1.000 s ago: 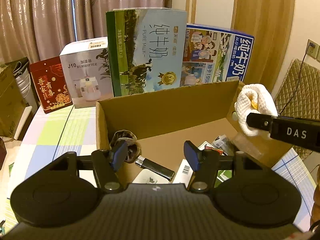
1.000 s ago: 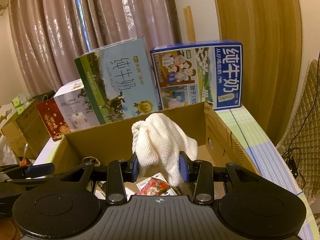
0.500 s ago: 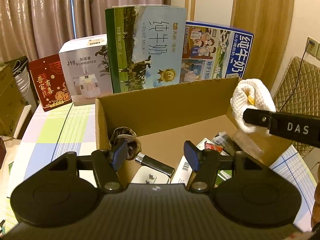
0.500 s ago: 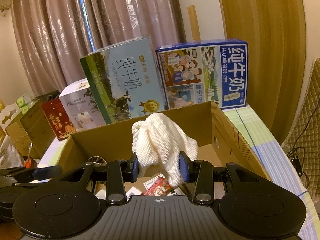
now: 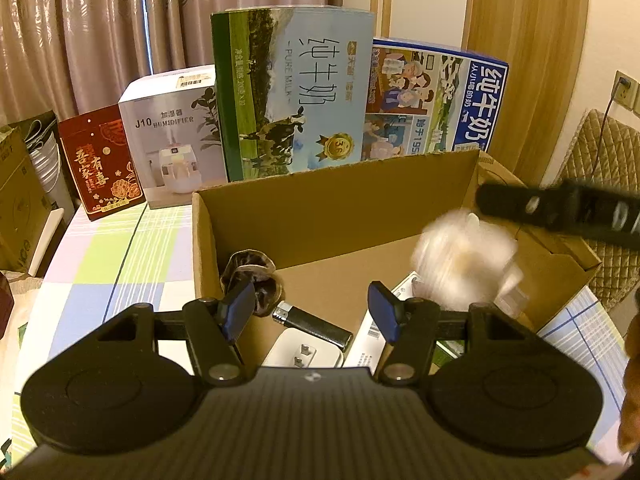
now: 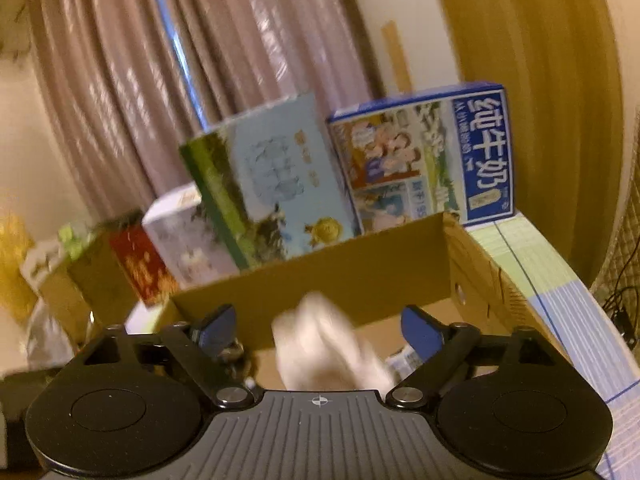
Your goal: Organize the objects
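Counted across both wrist views — boxes, grippers and the loose items

Two grippers: the left gripper (image 5: 312, 312) and the right gripper (image 6: 320, 328), each with two blue-padded fingers spread apart. One open cardboard box (image 5: 340, 200). Inside it, one white cloth (image 5: 466, 260), blurred; one black lighter (image 5: 312, 323); one white plug adapter (image 5: 304, 354); one dark crumpled wrapper (image 5: 250, 274); and some printed packets under the cloth, too hidden to count. Behind the box stand two milk cartons (image 5: 296, 96) — one green and pale blue, one dark blue — plus one humidifier box (image 5: 172, 136) and one red gift box (image 5: 100, 164). One checked tablecloth (image 5: 132, 248).
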### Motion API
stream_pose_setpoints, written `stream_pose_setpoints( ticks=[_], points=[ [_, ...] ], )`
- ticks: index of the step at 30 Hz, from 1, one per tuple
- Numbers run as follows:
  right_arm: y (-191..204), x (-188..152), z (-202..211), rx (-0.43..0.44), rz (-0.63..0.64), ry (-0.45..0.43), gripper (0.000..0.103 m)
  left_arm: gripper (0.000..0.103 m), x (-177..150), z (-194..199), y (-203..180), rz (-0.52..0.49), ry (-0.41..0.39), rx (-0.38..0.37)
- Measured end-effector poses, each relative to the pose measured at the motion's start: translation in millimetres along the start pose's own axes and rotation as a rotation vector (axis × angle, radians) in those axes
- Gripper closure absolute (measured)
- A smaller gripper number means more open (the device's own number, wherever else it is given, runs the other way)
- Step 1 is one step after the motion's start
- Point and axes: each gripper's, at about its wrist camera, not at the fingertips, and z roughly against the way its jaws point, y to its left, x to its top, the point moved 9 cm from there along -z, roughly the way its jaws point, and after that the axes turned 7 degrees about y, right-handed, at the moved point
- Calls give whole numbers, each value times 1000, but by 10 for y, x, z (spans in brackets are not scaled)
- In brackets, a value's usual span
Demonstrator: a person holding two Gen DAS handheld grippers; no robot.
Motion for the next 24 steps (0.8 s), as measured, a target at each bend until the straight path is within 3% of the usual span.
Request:
stream_pose_setpoints(
  ticks=[24],
  points=[
    [-31,-28,39,-46,43,29,16,40,-10,28,-18,-13,-2,2]
  ],
)
